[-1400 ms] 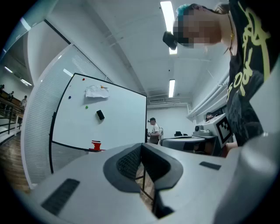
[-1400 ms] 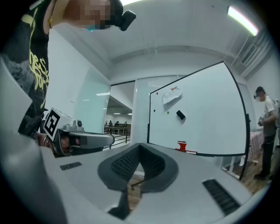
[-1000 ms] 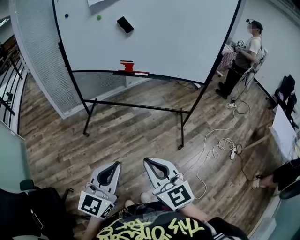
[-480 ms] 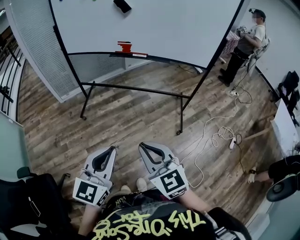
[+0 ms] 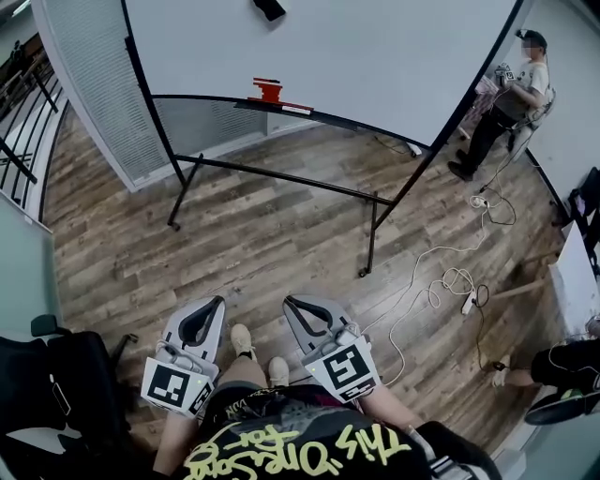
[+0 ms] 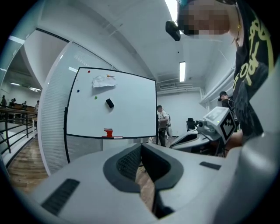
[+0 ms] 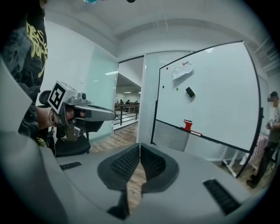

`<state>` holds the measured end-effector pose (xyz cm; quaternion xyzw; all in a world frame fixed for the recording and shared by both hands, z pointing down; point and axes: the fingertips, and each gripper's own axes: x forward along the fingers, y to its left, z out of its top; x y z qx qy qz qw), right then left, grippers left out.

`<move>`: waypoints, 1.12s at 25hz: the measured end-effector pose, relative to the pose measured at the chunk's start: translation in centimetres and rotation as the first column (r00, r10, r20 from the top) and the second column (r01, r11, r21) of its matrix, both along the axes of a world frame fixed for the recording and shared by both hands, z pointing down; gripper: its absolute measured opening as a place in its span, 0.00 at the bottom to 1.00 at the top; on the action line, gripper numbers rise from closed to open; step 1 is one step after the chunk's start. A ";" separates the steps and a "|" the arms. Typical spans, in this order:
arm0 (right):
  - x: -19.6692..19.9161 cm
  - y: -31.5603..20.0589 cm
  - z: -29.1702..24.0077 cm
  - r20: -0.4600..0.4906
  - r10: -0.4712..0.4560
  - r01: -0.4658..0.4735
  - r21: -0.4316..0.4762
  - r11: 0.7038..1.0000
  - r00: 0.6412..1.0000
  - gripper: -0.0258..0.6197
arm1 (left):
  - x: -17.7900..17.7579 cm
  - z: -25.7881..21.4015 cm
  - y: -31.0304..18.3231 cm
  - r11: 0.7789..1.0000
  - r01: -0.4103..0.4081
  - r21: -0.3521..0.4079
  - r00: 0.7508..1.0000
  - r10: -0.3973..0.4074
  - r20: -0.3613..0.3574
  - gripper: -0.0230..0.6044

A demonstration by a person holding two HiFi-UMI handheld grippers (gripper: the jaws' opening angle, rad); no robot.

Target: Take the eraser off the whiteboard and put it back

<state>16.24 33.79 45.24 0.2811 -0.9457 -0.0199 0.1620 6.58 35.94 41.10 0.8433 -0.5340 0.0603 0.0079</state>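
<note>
The ledge (image 5: 347, 120) along the bottom edge of the whiteboard (image 5: 375, 56) is the only thing here that holds anything. A small red object (image 5: 268, 90) stands on it toward the left end, with a red-and-white marker (image 5: 298, 108) lying just beside it.

The black eraser (image 5: 269, 7) is stuck on the board's face, tilted. It sits above the red object and below a crumpled sheet of paper (image 6: 103, 81) near the top edge. In the head view it is cut by the top of the picture.

Both tools are well apart from it, held low and close to the person's body over the wooden floor (image 5: 262, 244). The left hand-held gripper (image 5: 214, 305) has its jaws together with nothing between them, and it points toward the board. The right hand-held gripper (image 5: 292, 303) is the same, jaws closed on nothing. The eraser shows far off above each pair of jaws in the two gripper views.

Compared with a second ago, the board has slid up the head view. The eraser was then well inside the picture and is now at its top edge. The person's shoes (image 5: 242, 339) now show between the two tools. A second person (image 5: 511, 103) stands past the board's right edge.
</note>
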 end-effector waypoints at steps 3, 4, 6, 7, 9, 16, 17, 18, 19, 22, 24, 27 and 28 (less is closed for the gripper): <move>-0.3 -0.5 0.3 -0.052 -0.026 0.027 0.019 0.999 0.998 0.06 | -0.2 0.4 -0.5 1.000 0.009 -0.004 1.000 -0.009 -0.012 0.05; -0.4 -0.8 0.4 -0.063 -0.028 0.029 0.024 0.999 0.998 0.06 | -0.3 0.5 -0.8 1.000 0.009 -0.006 1.000 -0.009 -0.014 0.05; -0.6 -1.6 0.3 -0.055 -0.017 0.018 0.018 1.000 0.998 0.06 | -0.3 0.6 -1.4 1.000 0.002 -0.008 1.000 -0.002 -0.016 0.05; -0.7 -1.9 0.3 -0.036 -0.004 0.005 0.007 1.000 0.999 0.06 | -0.3 0.6 -1.8 1.000 -0.003 -0.008 1.000 0.003 -0.018 0.05; -1.0 -2.6 0.2 -0.008 0.021 -0.021 -0.012 1.000 1.000 0.06 | -0.5 0.7 -2.6 1.000 -0.013 -0.005 1.000 0.013 -0.022 0.05; -1.7 -6.1 -0.1 -0.016 0.071 -0.071 0.004 0.997 0.997 0.06 | -1.3 0.1 -6.4 0.998 -0.057 0.025 0.998 0.057 -0.035 0.05; -1.8 -6.7 -0.2 -0.024 0.078 -0.077 0.008 0.997 0.997 0.06 | -1.6 0.0 -7.0 0.998 -0.061 0.026 0.998 0.062 -0.033 0.05; -2.0 -7.3 -0.3 -0.021 0.087 -0.087 0.006 0.996 0.996 0.06 | -1.8 -0.1 -7.7 0.998 -0.065 0.026 0.997 0.066 -0.033 0.05; -2.1 -7.9 -0.5 -0.012 0.099 -0.099 0.001 0.995 0.995 0.06 | -2.1 -0.2 -8.3 0.997 -0.070 0.027 0.997 0.071 -0.033 0.05; -2.5 -9.6 -1.0 -0.001 0.122 -0.122 0.000 0.993 0.993 0.06 | -2.7 -0.4 -10.2 0.996 -0.086 0.029 0.996 0.086 -0.033 0.05; -2.8 -10.8 -1.4 0.000 0.131 -0.131 0.002 0.991 0.991 0.06 | -3.1 -0.6 -11.4 0.995 -0.092 0.031 0.995 0.094 -0.035 0.05; -3.6 -12.6 -1.6 0.003 0.141 -0.141 -0.003 0.990 0.990 0.06 | -3.9 -0.9 -13.2 0.995 -0.098 0.027 0.994 0.099 -0.036 0.05; -3.9 -13.1 -1.6 0.002 0.142 -0.142 -0.006 0.990 0.990 0.06 | -4.2 -1.0 -13.7 0.995 -0.100 0.025 0.994 0.101 -0.036 0.05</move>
